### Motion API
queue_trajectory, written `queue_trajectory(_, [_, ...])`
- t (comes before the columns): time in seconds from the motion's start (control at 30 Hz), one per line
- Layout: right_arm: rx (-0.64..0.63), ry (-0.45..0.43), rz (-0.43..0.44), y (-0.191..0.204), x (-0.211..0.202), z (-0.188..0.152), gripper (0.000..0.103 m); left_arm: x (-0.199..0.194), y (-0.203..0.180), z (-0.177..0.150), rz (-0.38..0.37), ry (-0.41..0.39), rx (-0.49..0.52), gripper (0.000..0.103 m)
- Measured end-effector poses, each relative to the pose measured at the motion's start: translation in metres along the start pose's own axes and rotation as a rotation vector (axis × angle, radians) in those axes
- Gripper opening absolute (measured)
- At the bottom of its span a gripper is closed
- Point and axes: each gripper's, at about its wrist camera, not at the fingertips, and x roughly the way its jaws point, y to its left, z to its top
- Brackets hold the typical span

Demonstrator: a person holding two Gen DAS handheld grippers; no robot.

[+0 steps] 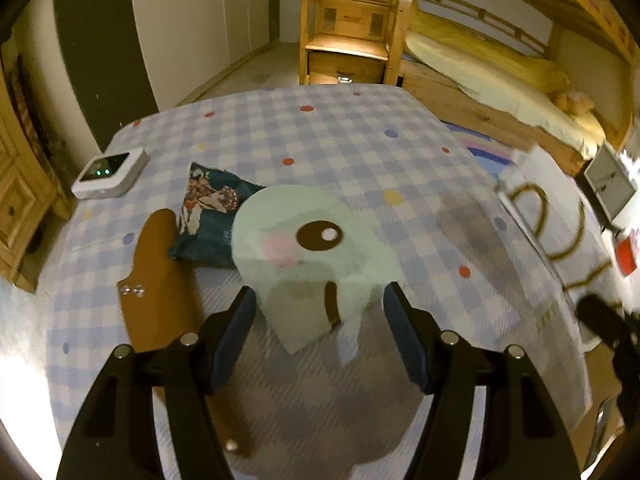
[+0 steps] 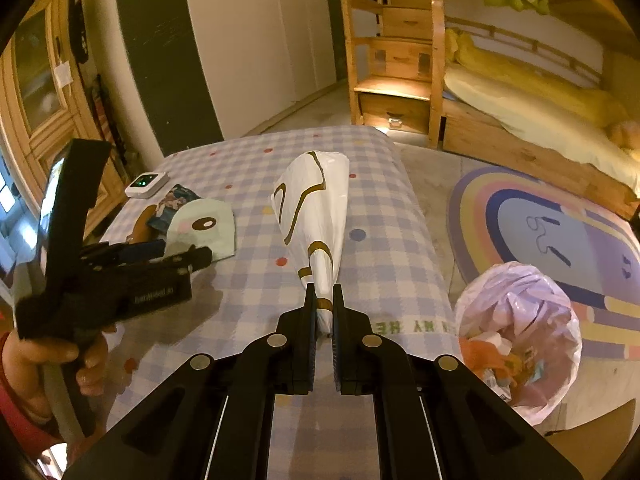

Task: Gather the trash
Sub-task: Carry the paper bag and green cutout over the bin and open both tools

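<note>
A: Nearest us, the right gripper (image 2: 323, 308) is clamped on the narrow end of the white plastic wrapper with gold swirls (image 2: 316, 216); the rest trails out over the checked bench (image 2: 384, 216).

B: Light, crinkly film, I'd say. Slippery, so that bunched end looks the safest hold. The lined trash bin (image 2: 520, 336) sits just off the bench edge.

A: The left gripper (image 1: 320, 316) hangs with its jaws apart, nothing between them, just short of the pale green paper napkin with a cartoon eye (image 1: 312, 248).

B: Soft and floppy; pinch its near corner. Beyond lies the dark blue snack packet (image 1: 210, 216).
</note>
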Motion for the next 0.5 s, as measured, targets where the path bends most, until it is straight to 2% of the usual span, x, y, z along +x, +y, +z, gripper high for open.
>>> queue_trajectory(0.07, [0.005,0.001,0.001,-0.003,0.000,-0.001,0.007,0.004,0.004,0.003,-0.019,-0.004,-0.027,0.062])
queue_trajectory(0.13, [0.010,0.002,0.000,-0.005,-0.001,-0.003,0.006,0.004,0.004,0.005,-0.019,-0.011,-0.025,0.049])
queue_trajectory(0.23, [0.017,0.003,0.001,-0.007,-0.003,-0.005,0.007,0.003,0.004,0.006,-0.053,-0.020,-0.026,0.020])
queue_trajectory(0.27, [0.020,0.003,0.003,-0.007,-0.003,-0.006,0.006,0.002,0.003,0.006,-0.060,-0.023,-0.022,0.002])
queue_trajectory(0.33, [0.031,-0.004,0.009,-0.009,-0.008,-0.006,0.007,-0.006,0.002,0.006,-0.090,-0.045,-0.023,0.000])
queue_trajectory(0.5, [0.054,-0.048,-0.002,-0.019,-0.027,-0.006,0.007,-0.068,-0.009,0.001,-0.187,-0.205,-0.002,0.000])
